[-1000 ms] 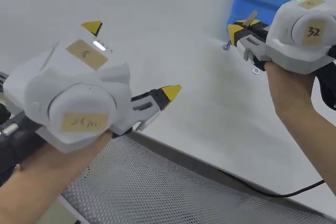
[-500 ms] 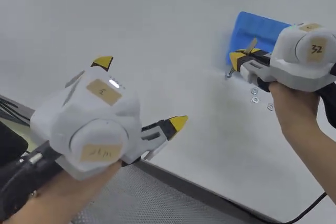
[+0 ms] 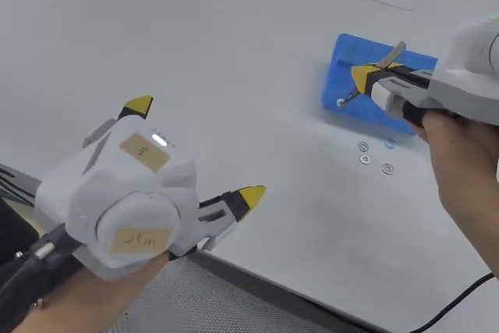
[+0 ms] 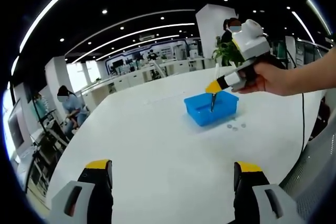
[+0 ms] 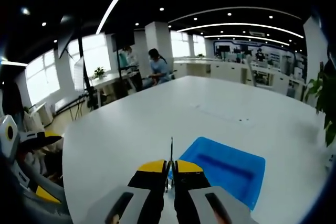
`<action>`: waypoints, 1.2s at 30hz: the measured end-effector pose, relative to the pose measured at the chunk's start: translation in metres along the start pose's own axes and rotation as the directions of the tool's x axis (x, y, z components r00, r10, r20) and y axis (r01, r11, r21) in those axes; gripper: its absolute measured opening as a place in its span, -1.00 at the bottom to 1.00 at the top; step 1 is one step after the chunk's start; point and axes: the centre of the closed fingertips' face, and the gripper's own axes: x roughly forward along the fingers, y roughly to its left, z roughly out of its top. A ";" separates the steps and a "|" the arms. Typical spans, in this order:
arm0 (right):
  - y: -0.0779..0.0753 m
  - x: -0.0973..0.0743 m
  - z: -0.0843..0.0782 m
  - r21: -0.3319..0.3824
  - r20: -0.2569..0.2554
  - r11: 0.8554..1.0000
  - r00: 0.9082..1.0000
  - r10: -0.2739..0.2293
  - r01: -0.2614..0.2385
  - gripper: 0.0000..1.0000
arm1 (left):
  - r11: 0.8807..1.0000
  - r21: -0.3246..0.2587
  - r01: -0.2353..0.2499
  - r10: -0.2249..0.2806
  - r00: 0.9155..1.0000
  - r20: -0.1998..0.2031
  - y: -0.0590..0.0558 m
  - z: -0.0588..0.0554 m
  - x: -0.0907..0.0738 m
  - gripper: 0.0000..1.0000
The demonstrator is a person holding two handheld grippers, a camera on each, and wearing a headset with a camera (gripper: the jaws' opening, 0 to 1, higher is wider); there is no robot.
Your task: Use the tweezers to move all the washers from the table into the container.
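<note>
Two hand-held grippers are at work. Nearest, the left hand-held gripper hovers by the front edge of the worktop, its yellow-tipped jaws spread wide with nothing between them. Beyond it four washers, small flat metal rings, lie in a loose cluster on the smooth white surface, just beside the container. They look likely to skid or flick away on so slick a top if the points close off-centre. Farther on, the right hand-held gripper is clamped on the tweezers, slim bright metal that could twist in the jaws under side load; their points angle down over the container's near corner. Whether they pinch a washer is too small to tell. The container is a shallow rectangular tray of blue plastic.
</note>
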 end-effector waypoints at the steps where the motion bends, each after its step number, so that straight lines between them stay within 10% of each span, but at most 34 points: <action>1: -0.002 0.001 0.003 -0.002 0.006 1.000 1.000 -0.010 0.010 -0.97 | 1.000 -0.002 -0.002 0.002 1.000 0.002 0.000 0.000 0.000 0.98; 16: -0.039 0.039 0.001 0.002 0.010 0.994 0.994 -0.110 0.110 -0.96 | 1.000 0.002 0.010 -0.010 1.000 -0.013 -0.001 -0.002 0.003 0.97; 36: -0.037 0.065 -0.032 -0.021 -0.082 0.995 0.992 -0.095 0.093 -0.95 | 1.000 0.011 0.013 -0.013 0.999 -0.036 -0.002 -0.005 0.005 0.92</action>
